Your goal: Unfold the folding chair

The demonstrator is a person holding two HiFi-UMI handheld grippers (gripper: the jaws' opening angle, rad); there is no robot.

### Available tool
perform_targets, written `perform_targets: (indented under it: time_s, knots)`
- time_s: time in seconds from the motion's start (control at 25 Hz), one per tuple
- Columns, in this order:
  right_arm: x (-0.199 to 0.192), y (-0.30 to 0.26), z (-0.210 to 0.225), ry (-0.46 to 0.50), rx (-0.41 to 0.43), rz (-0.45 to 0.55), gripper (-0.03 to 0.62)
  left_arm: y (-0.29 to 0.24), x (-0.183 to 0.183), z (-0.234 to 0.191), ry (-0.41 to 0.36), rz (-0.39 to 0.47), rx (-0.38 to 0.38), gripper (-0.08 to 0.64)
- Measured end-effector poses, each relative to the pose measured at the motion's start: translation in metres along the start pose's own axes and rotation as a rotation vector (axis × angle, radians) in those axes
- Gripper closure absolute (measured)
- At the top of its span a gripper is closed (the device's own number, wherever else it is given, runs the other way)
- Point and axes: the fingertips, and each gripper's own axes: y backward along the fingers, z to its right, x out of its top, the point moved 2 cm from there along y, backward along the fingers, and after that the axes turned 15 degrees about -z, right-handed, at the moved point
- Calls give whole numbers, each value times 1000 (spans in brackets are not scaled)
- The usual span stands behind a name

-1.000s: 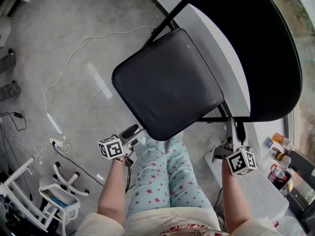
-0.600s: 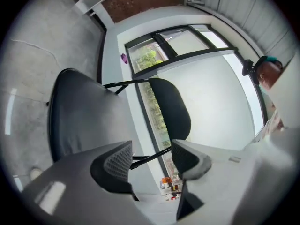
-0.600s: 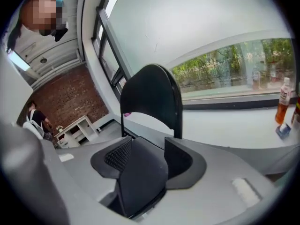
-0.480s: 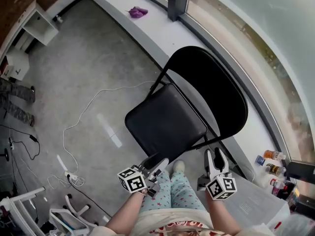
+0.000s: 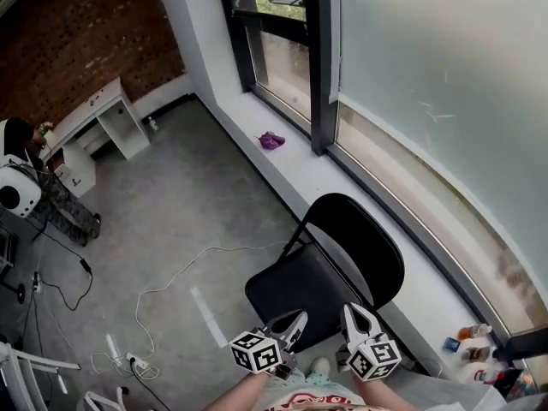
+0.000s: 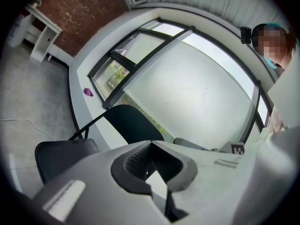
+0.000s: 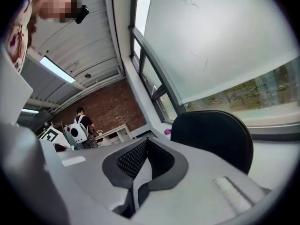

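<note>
— Where is the chair (image 5: pixel 301 291) seen?
— It is seen unfolded on the gray floor (image 5: pixel 171 204), standing on its legs just beside the white window ledge (image 5: pixel 300 174). The seat is laid out flat, and the rounded backrest is turned toward the window (image 5: pixel 428 84).
— How is the left tool (image 6: pixel 149 143) held?
— Its jaws are brought together, tip to tip, and nothing is caught between them. It is held clear of the chair, near the front edge of the seat in the head view.
— And the right tool (image 7: pixel 146 139)?
— Its jaws have just been closing and are pressed together, with nothing between them. It is also held apart from the chair, beside the left tool, and the backrest is seen beyond it.
— What else is noted?
— A small purple thing (image 5: pixel 272 140) is seen on the ledge, well apart from the chair. A white cable (image 5: pixel 175 274) is trailed across the floor at the chair's left in the head view, and a white desk (image 5: pixel 107 118) is set against the brick wall (image 5: pixel 86 32).
</note>
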Motion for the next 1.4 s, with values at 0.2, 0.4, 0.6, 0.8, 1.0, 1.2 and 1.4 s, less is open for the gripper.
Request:
perform_targets:
  time_s: [0.2,0.4,0.6,0.8,1.0,1.2,1.4]
  knots:
    - [38,11,-27,94,77,53,568,16,34,39,-79,120,37,558]
    - [51,25,-43,158,137,48,568,16,41,66,-115,179,55,558]
    - [50,39,-64,204,202,49,568,30,32,81,-144,186,95,558]
    - [53,45,-85,224,260,69,566,48,32,87,-145,228,104,558]
    - [40,54,-104,238,282,72,566,62,21,102,-206,231,104,558]
    - [10,70,-136,269,262,60,566,95,-8,105,-233,201,94,558]
    - [-34,92,-183,277,233,48,566,158,-49,105,-227,204,104,558]
